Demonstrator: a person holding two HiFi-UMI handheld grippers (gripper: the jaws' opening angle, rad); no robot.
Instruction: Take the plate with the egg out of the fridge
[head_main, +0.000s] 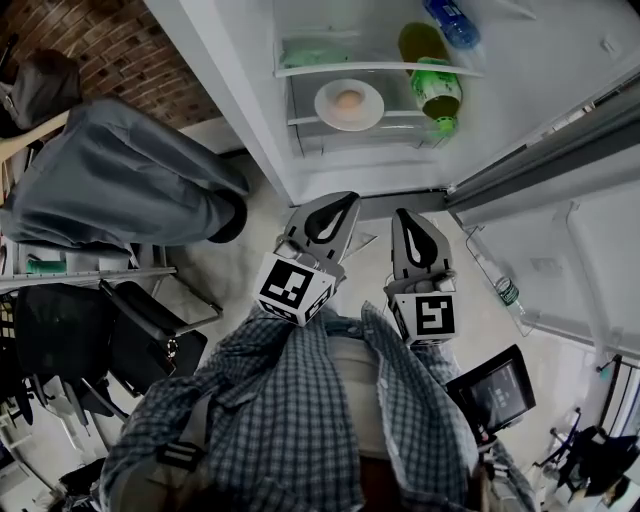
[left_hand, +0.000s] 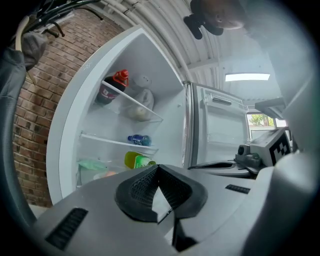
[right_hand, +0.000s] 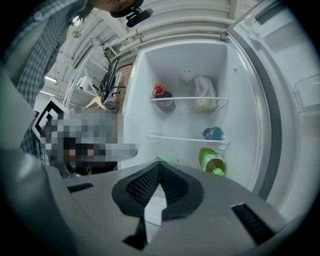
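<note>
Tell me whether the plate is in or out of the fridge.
In. The plate, egg on it, sits on a shelf inside the open fridge; the left gripper and right gripper are shut, outside it.

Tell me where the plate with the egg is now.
In the head view it is at top centre: the plate lies on a fridge shelf, just left of the green bottle.
</note>
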